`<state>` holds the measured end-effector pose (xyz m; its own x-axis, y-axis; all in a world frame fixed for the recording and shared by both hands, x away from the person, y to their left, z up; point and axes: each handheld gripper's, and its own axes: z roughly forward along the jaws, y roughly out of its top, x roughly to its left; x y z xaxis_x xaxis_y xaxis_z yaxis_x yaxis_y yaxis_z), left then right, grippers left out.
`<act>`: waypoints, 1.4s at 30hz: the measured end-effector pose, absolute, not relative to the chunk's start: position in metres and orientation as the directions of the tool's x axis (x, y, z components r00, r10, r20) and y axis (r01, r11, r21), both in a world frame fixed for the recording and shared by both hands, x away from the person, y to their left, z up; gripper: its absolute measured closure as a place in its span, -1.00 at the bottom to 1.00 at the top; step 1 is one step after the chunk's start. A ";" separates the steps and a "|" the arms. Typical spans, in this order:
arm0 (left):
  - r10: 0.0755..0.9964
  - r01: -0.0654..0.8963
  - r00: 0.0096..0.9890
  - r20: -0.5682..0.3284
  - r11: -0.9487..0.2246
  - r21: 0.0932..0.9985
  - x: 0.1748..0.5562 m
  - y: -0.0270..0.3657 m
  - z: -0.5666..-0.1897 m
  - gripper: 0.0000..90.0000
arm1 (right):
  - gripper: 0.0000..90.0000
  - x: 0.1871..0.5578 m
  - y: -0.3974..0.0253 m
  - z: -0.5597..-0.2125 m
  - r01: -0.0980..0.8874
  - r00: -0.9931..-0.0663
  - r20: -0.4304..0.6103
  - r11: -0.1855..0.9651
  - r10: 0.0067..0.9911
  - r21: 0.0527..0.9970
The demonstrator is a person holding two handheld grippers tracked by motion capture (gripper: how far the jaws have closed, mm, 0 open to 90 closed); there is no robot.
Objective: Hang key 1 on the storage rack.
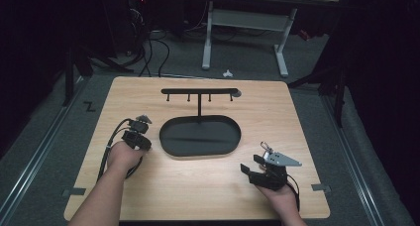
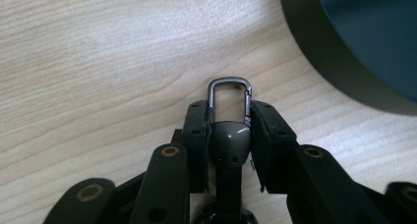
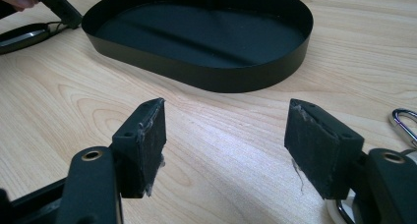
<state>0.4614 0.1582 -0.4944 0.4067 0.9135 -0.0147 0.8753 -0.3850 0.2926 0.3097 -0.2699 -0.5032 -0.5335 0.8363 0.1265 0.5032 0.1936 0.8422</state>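
Now the left gripper (image 2: 230,135) is clamping a carabiner (image 2: 229,98) beside the tray (image 2: 344,71). The right gripper (image 3: 226,150) is gaping wide. Next, probably, comes lifting toward the rack (image 1: 199,91).

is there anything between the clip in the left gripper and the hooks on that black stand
Nothing visible blocks it. The left gripper is shut on the clip, beside the stand's tray. Above the tray, the way up to the hook bar looks open.

The left tool (image 2: 230,117) hides the carabiner's (image 2: 229,89) lower half (the tray (image 2: 344,52) is cropped).
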 end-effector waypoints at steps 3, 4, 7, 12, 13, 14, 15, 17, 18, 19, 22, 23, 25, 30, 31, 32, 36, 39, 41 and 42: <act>0.911 0.868 0.413 -0.011 -0.390 0.307 0.458 0.160 -0.489 0.56 | -0.29 0.310 -0.270 -0.503 0.504 -0.533 0.125 0.195 0.837 0.841; 0.910 0.865 0.415 -0.010 -0.391 0.313 0.457 0.160 -0.487 0.56 | -0.28 0.310 -0.269 -0.503 0.505 -0.532 0.126 0.194 0.838 0.841; 0.907 0.860 0.422 -0.011 -0.396 0.321 0.454 0.160 -0.482 0.56 | -0.28 0.309 -0.269 -0.503 0.507 -0.530 0.128 0.192 0.838 0.840; 0.907 0.849 0.421 0.020 -0.402 0.342 0.446 0.161 -0.475 0.56 | -0.28 0.309 -0.269 -0.503 0.504 -0.531 0.126 0.192 0.838 0.842; 0.906 0.849 0.422 0.020 -0.403 0.343 0.444 0.161 -0.473 0.56 | -0.28 0.309 -0.269 -0.503 0.505 -0.531 0.126 0.193 0.838 0.841; 0.907 0.848 0.421 0.019 -0.401 0.347 0.443 0.160 -0.471 0.56 | -0.28 0.310 -0.269 -0.503 0.505 -0.531 0.127 0.193 0.838 0.841; 0.905 0.844 0.424 0.018 -0.402 0.354 0.440 0.160 -0.468 0.56 | -0.28 0.310 -0.269 -0.504 0.504 -0.531 0.125 0.194 0.838 0.842; 0.905 0.840 0.425 0.019 -0.402 0.364 0.438 0.160 -0.465 0.56 | -0.28 0.310 -0.269 -0.504 0.507 -0.530 0.127 0.193 0.838 0.840; 0.905 0.840 0.425 0.019 -0.402 0.364 0.438 0.160 -0.465 0.56 | -0.28 0.310 -0.269 -0.504 0.507 -0.530 0.127 0.193 0.838 0.840; 0.905 0.839 0.425 0.018 -0.401 0.368 0.437 0.161 -0.463 0.56 | -0.28 0.309 -0.269 -0.504 0.509 -0.529 0.129 0.193 0.839 0.839; 0.908 0.836 0.418 0.003 -0.386 0.390 0.434 0.164 -0.458 0.56 | -0.28 0.309 -0.269 -0.504 0.506 -0.530 0.127 0.192 0.838 0.841; 0.909 0.835 0.417 -0.003 -0.381 0.398 0.433 0.164 -0.457 0.56 | -0.28 0.309 -0.269 -0.504 0.506 -0.530 0.127 0.192 0.839 0.841; 0.907 0.831 0.421 -0.008 -0.383 0.403 0.432 0.164 -0.455 0.56 | -0.28 0.309 -0.269 -0.503 0.504 -0.530 0.126 0.192 0.838 0.842; 0.901 0.818 0.433 0.002 -0.394 0.419 0.430 0.160 -0.447 0.56 | -0.28 0.309 -0.270 -0.503 0.500 -0.530 0.124 0.191 0.839 0.845; 0.901 0.817 0.434 0.004 -0.395 0.421 0.429 0.159 -0.445 0.56 | -0.28 0.309 -0.270 -0.503 0.499 -0.530 0.124 0.190 0.839 0.845; 0.901 0.813 0.435 0.008 -0.396 0.427 0.429 0.158 -0.442 0.56 | -0.28 0.309 -0.270 -0.503 0.499 -0.530 0.124 0.190 0.839 0.845; 0.903 0.811 0.430 0.012 -0.392 0.434 0.428 0.158 -0.436 0.56 | -0.27 0.309 -0.270 -0.503 0.498 -0.530 0.126 0.188 0.839 0.846; 0.904 0.810 0.426 0.009 -0.386 0.441 0.427 0.159 -0.431 0.56 | -0.27 0.308 -0.271 -0.502 0.500 -0.527 0.128 0.185 0.840 0.846; 0.904 0.803 0.427 0.007 -0.383 0.456 0.425 0.158 -0.427 0.56 | -0.27 0.308 -0.271 -0.502 0.500 -0.524 0.129 0.181 0.842 0.847; 0.903 0.799 0.430 0.007 -0.385 0.462 0.424 0.158 -0.425 0.56 | -0.27 0.308 -0.271 -0.502 0.498 -0.524 0.130 0.180 0.842 0.848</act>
